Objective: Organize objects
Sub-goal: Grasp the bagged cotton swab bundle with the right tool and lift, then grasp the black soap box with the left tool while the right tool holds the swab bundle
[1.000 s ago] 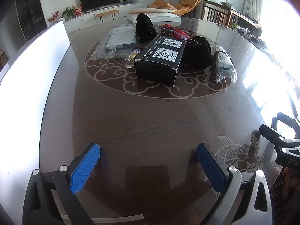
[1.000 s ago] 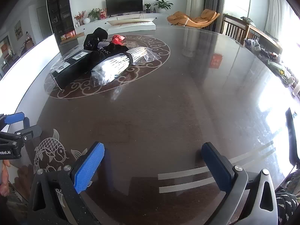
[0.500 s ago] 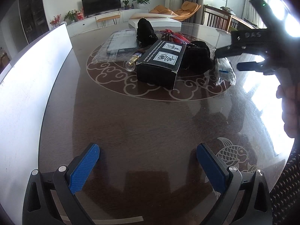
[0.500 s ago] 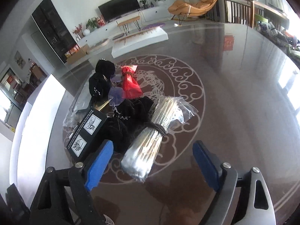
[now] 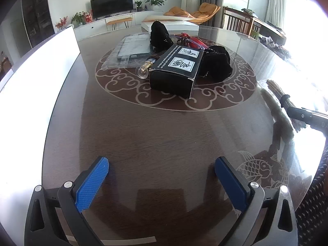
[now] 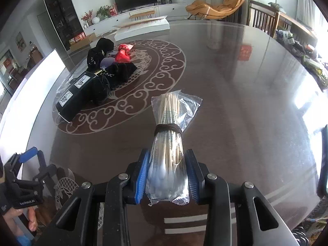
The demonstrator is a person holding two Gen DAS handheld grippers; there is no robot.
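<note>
My right gripper (image 6: pixel 167 173) is shut on a clear bag of long cotton swabs (image 6: pixel 169 135), tied with a dark band, and holds it above the dark table (image 6: pixel 235 102). The bag's far end also shows at the right edge of the left wrist view (image 5: pixel 281 94). My left gripper (image 5: pixel 162 182) is open and empty over the near part of the table (image 5: pixel 143 135). In the table's middle lie a black box (image 5: pixel 176 69), black pouches (image 5: pixel 217 63), a red bag (image 6: pixel 122 56), a small glass bottle (image 5: pixel 144 69) and a flat grey packet (image 5: pixel 134 48).
A white board (image 5: pixel 34 78) stands along the table's left edge. A fish pattern (image 5: pixel 260 168) marks the table near its right front rim. Chairs and a cluttered side table (image 6: pixel 295 43) stand at the far right.
My right gripper reached the pile, closed on the bag of cotton swabs and pulled it back toward the near right side of the table. The left gripper has stayed open and nearly still.
</note>
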